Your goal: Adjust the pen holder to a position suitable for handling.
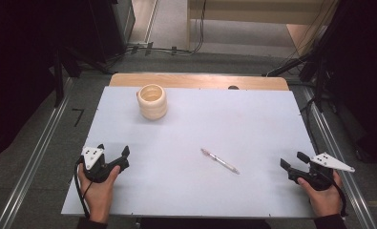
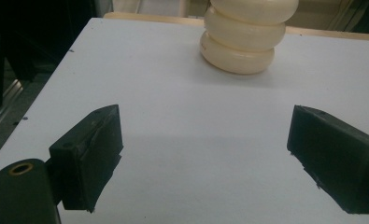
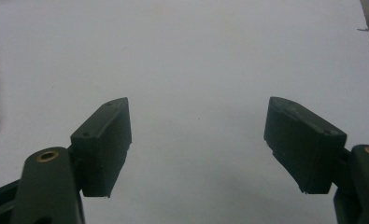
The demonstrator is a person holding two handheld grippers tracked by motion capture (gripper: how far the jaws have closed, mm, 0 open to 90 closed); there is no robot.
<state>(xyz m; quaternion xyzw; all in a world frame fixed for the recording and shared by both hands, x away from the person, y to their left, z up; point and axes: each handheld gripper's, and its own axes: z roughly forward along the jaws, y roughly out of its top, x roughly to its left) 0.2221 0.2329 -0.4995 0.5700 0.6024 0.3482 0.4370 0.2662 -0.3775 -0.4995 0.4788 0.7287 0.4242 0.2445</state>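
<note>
I have both hands resting at the near edge of the white tabletop [image 1: 186, 124]. My left tongs [image 1: 113, 151] stand wide apart with nothing between them, aimed at the cream ribbed cup [image 1: 152, 101], which sits upright far ahead near the back of the tabletop. My right tongs [image 1: 293, 160] are spread apart too, gripping nothing. The pen [image 1: 219, 161] lies flat between my two hands, nearer the right tongs yet well clear of them.
</note>
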